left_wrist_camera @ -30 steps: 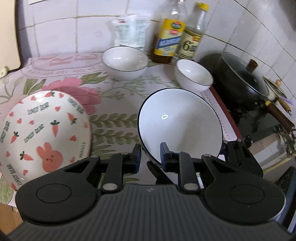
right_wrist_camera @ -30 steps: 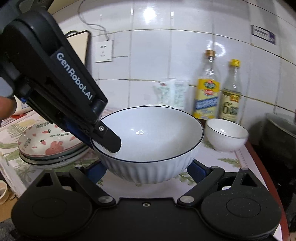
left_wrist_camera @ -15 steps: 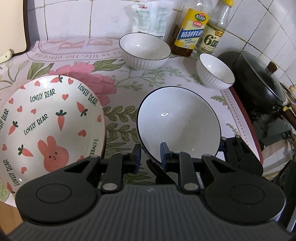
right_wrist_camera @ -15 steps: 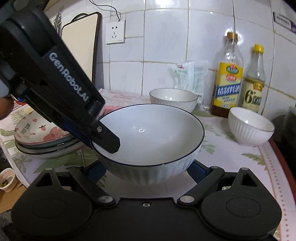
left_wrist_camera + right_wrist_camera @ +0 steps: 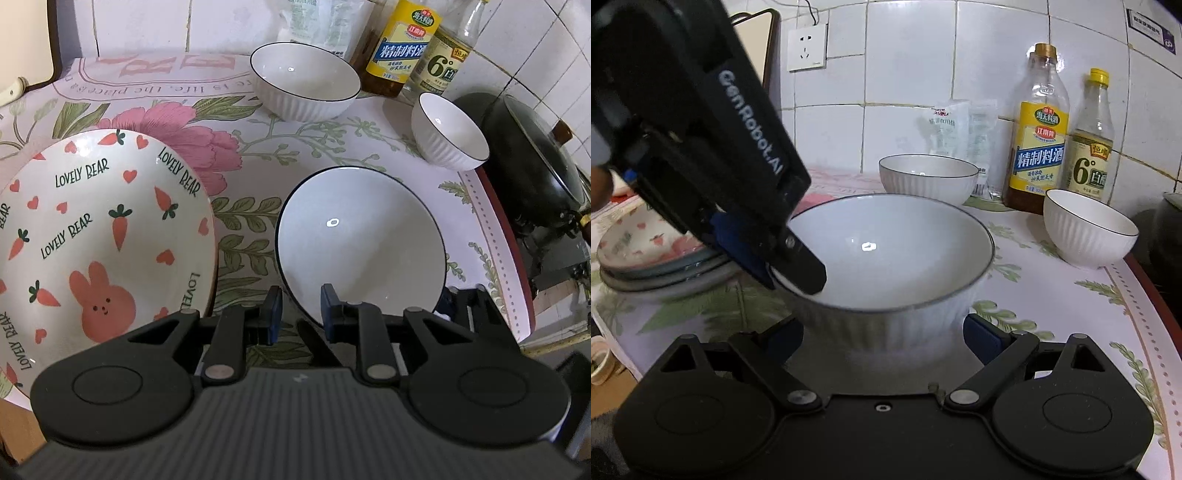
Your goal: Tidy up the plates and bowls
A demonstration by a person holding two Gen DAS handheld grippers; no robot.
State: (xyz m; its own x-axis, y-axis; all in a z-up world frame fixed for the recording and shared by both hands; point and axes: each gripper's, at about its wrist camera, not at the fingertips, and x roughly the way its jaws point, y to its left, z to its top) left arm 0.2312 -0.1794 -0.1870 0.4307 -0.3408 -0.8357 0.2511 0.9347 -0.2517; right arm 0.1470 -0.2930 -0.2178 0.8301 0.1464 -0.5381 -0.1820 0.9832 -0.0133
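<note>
Left cam: left gripper (image 5: pixel 301 310) is pinched on the near rim of the big white bowl (image 5: pixel 360 243), which sits dead centre on the flowery cloth (image 5: pixel 258 147). Bunny plate (image 5: pixel 99 236) at 9 o'clock, medium bowl (image 5: pixel 304 79) at 12, small bowl (image 5: pixel 448 133) at 2

Right cam: right gripper (image 5: pixel 882 336) is spread wide either side of the big bowl's base, not squeezing it. Glazed china looks heavy, slick and chippy, so I'd support it under the ribbed wall rather than by the rim alone
</note>
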